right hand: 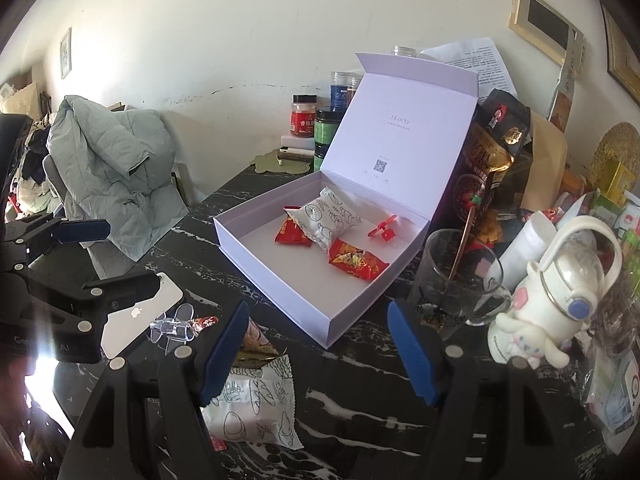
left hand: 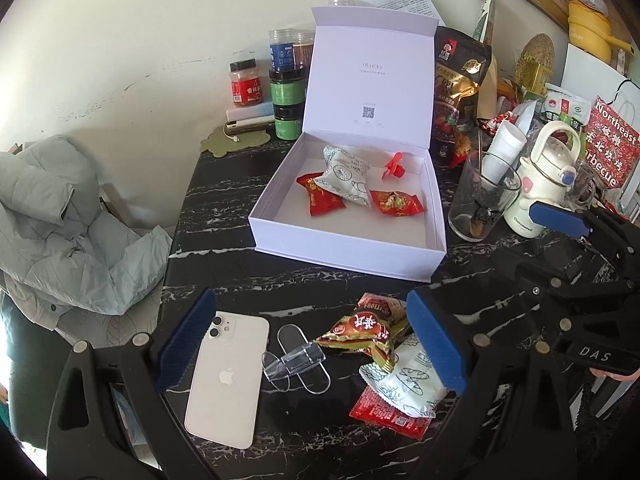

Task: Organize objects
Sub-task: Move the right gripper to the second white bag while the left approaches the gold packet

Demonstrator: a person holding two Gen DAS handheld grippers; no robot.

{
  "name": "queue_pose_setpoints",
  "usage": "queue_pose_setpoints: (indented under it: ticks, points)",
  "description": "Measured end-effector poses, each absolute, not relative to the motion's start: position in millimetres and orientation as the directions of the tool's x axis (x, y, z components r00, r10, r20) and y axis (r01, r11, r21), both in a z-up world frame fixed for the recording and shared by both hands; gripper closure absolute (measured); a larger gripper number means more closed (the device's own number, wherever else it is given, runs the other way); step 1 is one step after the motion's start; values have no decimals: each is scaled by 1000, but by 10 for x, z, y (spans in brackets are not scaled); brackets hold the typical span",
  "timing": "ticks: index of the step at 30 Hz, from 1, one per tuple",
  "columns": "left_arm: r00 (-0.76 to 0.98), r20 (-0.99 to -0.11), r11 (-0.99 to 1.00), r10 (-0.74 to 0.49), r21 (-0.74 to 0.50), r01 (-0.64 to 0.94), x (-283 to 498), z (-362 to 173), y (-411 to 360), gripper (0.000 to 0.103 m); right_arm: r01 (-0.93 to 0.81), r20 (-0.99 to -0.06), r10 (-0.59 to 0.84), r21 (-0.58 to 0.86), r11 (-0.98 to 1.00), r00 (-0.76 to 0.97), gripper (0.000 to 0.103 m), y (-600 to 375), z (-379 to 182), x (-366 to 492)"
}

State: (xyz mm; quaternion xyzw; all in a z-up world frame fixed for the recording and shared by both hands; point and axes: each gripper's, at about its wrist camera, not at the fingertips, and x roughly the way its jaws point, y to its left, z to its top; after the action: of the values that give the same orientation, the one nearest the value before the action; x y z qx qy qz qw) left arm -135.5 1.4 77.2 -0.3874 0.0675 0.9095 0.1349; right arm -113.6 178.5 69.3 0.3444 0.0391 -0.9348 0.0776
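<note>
White phone point(left hand: 228, 376) between open left gripper point(left hand: 312, 344) fingers.

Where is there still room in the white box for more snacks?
The white box is bare along its near wall and its left side, beside the red packets and white packet. The small red fan sits by the far right corner. Right of the box the table is crowded around the glass and bottle.

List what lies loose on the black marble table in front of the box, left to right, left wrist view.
White smartphone lying face down → clear plastic stand → red-and-gold foil snack packet → white printed snack pouch.
</note>
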Motion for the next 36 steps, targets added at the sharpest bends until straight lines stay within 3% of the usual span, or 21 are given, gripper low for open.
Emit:
queue_pose_setpoints:
  ticks: [19,23,28,36]
  points:
    - [-589,-785,-959,194,-26,-282,-1123,286,-62,7,219,-722,-223,101,-971,-655,29,1754,125,-896]
    - [-559,-799,-957,224,-71,-281,-1106,165,-104,7,246,-721,-250,114,-963,-646,18,1686,23,-839]
    - [-572,-794,-957,206,-43,-285,-1039,79,-124,7,287,-719,-271,104,-952,-640,3,1550,-95,-788]
    - [-568,-801,-961,190,-33,-275,-1018,-55,-251,7,315,-732,-276,89,-945,-622,2,1397,-275,-884]
